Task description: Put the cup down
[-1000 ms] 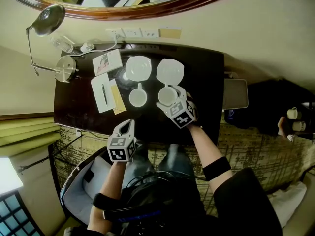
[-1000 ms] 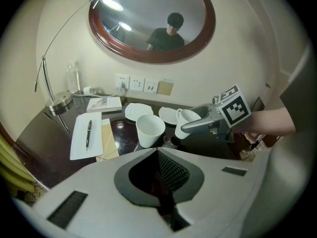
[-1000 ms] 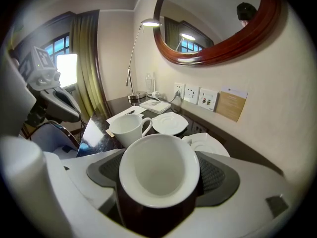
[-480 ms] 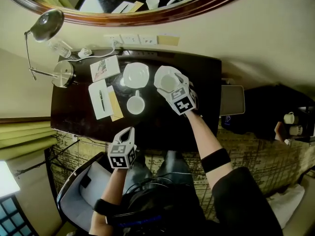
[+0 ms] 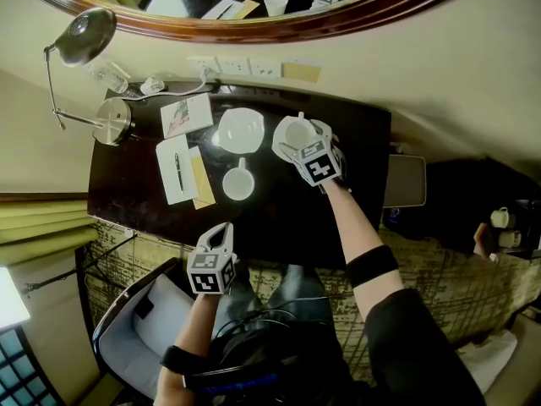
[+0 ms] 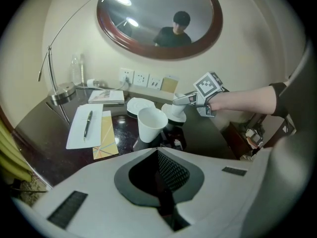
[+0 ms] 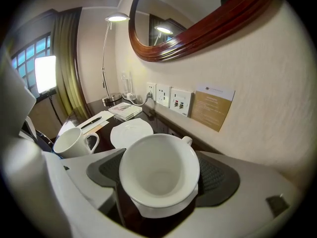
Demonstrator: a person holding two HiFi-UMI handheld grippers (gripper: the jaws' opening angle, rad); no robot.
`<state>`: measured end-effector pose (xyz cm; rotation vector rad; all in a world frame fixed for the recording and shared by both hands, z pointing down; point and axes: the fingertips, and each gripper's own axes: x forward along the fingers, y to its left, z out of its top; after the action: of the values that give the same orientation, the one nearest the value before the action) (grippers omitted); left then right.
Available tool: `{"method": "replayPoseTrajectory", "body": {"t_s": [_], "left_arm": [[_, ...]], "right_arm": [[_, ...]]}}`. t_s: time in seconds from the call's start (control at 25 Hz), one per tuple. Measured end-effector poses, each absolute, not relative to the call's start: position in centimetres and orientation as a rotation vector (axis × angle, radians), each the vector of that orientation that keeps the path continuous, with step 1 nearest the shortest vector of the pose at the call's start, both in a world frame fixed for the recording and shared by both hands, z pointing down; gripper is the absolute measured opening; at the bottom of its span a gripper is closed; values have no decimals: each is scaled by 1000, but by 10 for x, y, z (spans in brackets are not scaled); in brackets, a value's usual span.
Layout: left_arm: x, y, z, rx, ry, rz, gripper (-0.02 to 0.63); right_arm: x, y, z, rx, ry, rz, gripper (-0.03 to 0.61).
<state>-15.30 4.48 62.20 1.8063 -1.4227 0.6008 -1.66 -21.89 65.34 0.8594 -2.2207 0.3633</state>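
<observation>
On the dark desk a mug was set near an empty saucer. To their left a pen was laid on a notepad, a yellow leaflet beside it. A booklet and a lamp were placed behind. A mirror was hung above wall sockets.

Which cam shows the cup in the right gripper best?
Right gripper view: the cup fills the frame between the jaws, inside visible. Head view shows it small, from above. Left gripper view shows it far off, partly hidden.
</observation>
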Motion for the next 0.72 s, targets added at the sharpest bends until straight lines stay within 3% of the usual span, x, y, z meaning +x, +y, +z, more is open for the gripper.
{"method": "replayPoseTrajectory", "body": {"t_s": [0.36,0.72], "left_arm": [[-156,44,627,1782,-1441,602,1],[-158,38,620,1783,-1431,578,0]], "right_arm": [[-16,-226,661,893,-2247,407,448],[-13,-233,647,955,-2244,369,494]]}}
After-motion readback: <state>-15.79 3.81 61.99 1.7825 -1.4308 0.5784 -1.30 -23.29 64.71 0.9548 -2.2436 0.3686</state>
